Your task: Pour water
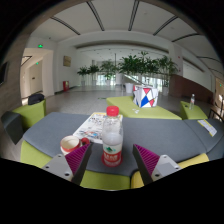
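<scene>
Gripper (111, 160) around red-capped bottle (112, 140)

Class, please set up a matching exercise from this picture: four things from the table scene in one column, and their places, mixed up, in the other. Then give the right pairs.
Things:
1. bottle
2. cup
3. cube
4. newspaper

Places:
A. far across the table, beyond the bottle
B. between the fingers of the hand-held gripper, with a gap at each side
C. flat on the grey table, behind the cup
D. just beside the left finger

Pairs: 1-B, 2-D, 3-A, 4-C
</scene>
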